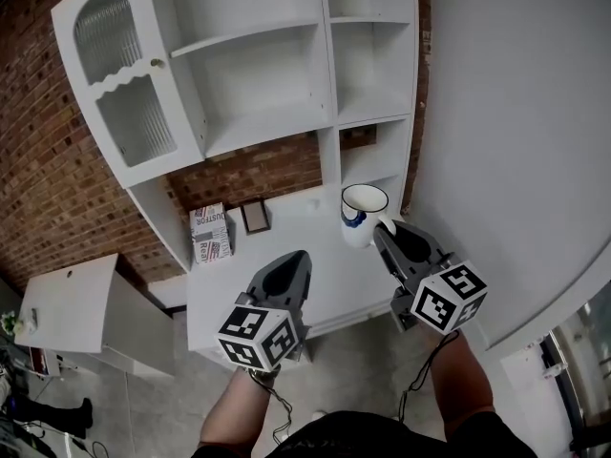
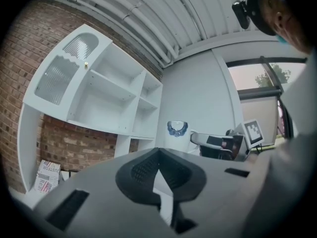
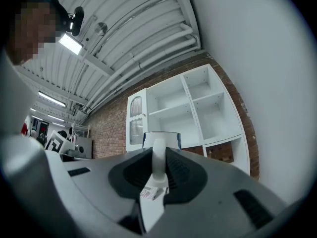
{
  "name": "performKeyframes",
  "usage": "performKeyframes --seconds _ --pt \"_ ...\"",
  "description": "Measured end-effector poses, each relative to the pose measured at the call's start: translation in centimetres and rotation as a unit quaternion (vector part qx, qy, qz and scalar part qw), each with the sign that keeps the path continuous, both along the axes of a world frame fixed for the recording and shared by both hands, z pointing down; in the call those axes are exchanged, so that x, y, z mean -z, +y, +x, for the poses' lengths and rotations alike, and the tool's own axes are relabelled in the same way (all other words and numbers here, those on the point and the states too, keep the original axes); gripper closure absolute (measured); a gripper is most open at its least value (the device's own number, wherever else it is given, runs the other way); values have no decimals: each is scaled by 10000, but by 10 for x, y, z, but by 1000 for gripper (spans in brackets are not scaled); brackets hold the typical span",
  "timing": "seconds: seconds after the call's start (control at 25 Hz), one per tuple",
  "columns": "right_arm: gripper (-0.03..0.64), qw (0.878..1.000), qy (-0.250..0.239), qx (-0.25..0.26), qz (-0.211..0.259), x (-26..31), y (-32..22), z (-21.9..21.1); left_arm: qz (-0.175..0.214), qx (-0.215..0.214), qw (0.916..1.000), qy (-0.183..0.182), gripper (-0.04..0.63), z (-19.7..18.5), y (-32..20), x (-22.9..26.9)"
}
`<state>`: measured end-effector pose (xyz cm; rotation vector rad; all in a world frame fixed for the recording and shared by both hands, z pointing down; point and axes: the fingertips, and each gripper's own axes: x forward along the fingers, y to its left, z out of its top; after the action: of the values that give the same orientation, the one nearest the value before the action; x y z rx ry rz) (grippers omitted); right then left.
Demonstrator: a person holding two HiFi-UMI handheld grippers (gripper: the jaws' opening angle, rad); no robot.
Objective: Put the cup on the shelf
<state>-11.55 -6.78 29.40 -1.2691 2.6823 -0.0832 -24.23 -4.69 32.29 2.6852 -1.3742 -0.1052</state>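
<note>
– When you scanned from left to right, what stood around?
– Farthest left, a low white cabinet [image 1: 67,308] sat on the floor [image 1: 353,380] by the brick wall [image 1: 38,179]. Next came the white shelf unit [image 1: 277,65], with its glazed door [image 1: 119,79] at the left end and open compartments to the right. Beneath it, on the counter [image 1: 325,289], a printed pack [image 1: 211,234] stood upright with a small dark frame [image 1: 255,216] just to its right.
– Was either in the way?
– Both stood well left of the cup, near the far wall.
– And the grippers?
– The left gripper [image 1: 298,259] hung over the counter's near edge with its jaws together and empty. To its right, the right gripper [image 1: 382,229] was clamped on the handle of the cup [image 1: 363,216]. The cup stood upright at the far end of those jaws, mouth up, at the counter's far right, just in front of the lowest right compartment. I couldn't tell whether its base touched the counter.
– The room?
– The counter was white and the floor grey. A plain white wall [image 1: 506,141] ran along the right, and pipes [image 3: 148,38] ran under a ribbed ceiling.
</note>
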Motion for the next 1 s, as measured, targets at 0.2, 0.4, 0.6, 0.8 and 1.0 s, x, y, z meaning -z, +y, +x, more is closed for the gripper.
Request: performKeyframes --seconds 0.2,0.4,0.6,0.8,1.0 --pt "558 9999 -15 -114 26 3 -10 -20 -10 -150 9999 -39 591 -17 -11 -1" --pt "558 9999 48 -132 -14 0 -17 -32 -64 -228 9997 13 591 -25 -20 -5" --pt "558 9999 78 -126 -29 3 -29 -28 -77 -244 9997 61 591 -19 -33 -4" --pt "558 10000 50 -35 -23 0 -46 -13 -68 -171 9998 28 591 -4 -50 -6" --pt "558 9999 108 95 -19 1 -70 18 -44 -74 10000 32 591 31 -74 -5"
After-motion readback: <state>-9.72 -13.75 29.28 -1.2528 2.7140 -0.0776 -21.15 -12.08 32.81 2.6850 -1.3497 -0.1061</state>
